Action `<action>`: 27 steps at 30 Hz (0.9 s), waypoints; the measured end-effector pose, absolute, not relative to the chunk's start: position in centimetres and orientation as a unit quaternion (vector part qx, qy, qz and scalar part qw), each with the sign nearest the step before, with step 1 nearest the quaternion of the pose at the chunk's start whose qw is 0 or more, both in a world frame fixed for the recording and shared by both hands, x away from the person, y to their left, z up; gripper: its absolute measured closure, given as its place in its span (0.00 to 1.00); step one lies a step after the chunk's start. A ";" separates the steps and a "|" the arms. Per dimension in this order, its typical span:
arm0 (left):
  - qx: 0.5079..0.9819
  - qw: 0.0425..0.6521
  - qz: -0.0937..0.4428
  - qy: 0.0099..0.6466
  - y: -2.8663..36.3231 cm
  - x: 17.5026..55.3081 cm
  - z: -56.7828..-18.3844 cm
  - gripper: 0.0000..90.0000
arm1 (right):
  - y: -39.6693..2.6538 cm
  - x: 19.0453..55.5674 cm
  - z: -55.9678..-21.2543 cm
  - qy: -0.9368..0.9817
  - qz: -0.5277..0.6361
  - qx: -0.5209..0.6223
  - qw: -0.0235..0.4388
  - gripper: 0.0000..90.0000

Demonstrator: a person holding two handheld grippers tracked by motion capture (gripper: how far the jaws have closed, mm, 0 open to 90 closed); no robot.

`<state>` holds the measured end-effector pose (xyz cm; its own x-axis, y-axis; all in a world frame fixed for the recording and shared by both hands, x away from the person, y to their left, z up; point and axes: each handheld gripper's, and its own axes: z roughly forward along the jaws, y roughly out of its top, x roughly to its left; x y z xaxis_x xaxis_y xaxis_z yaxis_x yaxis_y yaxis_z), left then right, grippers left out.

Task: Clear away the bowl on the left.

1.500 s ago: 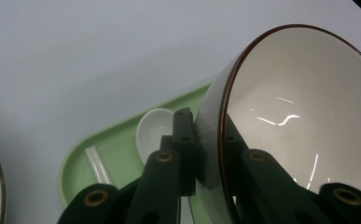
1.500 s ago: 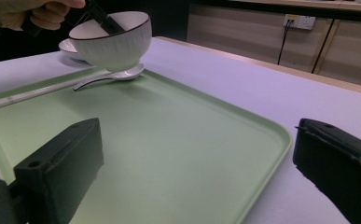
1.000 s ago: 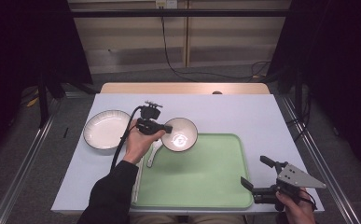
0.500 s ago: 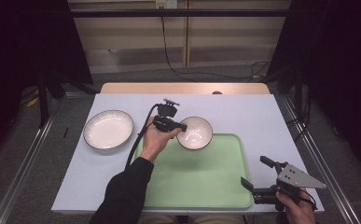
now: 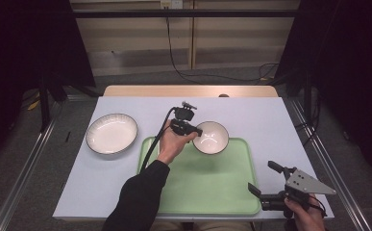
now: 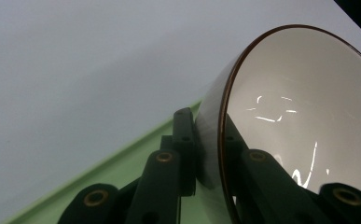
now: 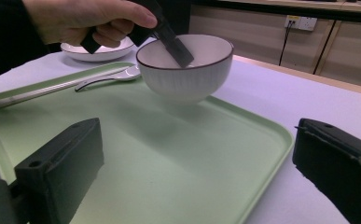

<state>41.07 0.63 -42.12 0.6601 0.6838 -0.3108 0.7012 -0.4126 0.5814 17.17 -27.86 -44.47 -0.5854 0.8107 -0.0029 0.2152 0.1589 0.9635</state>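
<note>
White bowl (rim pinched) in left tongs.

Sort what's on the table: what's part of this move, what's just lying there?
In the job: bowl, pinched at its rim by the left gripper; green tray beneath it.
Lying about: plate, spoon on the tray, right gripper open, holding nothing.

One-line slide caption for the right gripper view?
Left gripper clamps the white bowl's rim, holding it above the green tray; a spoon lies behind.
</note>
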 end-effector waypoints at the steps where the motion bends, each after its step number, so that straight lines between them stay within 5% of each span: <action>1: 0.841 0.349 -0.012 0.413 0.3 41.1 -42.2 0.92 | -27.9 17.2 -44.5 0.708 0.539 0.361 0.278 0.02; 27: 0.847 0.338 -0.039 0.409 -4.7 41.5 -45.0 0.92 | -27.9 17.2 -44.5 0.710 0.539 0.359 0.277 0.02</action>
